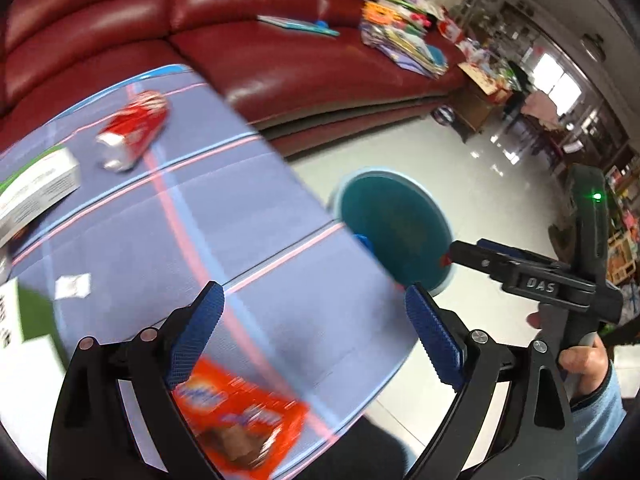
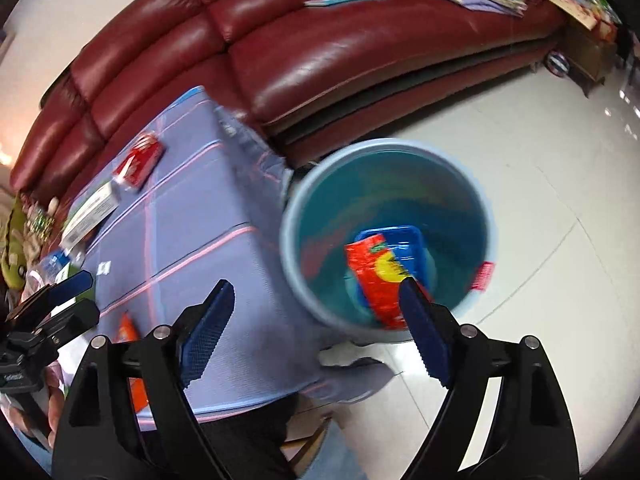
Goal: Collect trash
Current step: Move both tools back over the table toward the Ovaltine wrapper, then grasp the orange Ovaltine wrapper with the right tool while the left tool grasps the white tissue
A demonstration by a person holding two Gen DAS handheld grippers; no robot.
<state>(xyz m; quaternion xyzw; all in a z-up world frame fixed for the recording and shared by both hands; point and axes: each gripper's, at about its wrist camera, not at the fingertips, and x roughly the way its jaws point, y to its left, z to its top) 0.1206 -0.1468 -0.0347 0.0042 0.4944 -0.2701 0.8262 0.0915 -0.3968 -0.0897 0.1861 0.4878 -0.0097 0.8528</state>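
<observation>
The red-and-yellow wrapper (image 2: 376,276) lies in the blue bin (image 2: 490,216) at frame centre because my right gripper (image 2: 316,336), jaws spread and empty, hangs over it, while my left gripper (image 1: 316,340), also spread empty, hovers above the bench (image 1: 240,216) with the red can (image 1: 132,132) upper left.

The bench (image 1: 248,216) is standing in front of the sofa (image 1: 280,52), with the bin (image 2: 384,236) sitting on the floor (image 2: 560,200) just beside the bench's right edge. A wrapper (image 2: 376,280) and a tray (image 2: 404,248) are lying inside the bin, the wrapper resting on the tray. On the bench, a crushed can (image 1: 132,132) is lying toward the far side, a carton (image 1: 36,188) is sitting just left of it, and a snack packet (image 1: 244,412) is lying at the near edge. Books (image 1: 400,40) are piling up on the sofa seat, far right.
</observation>
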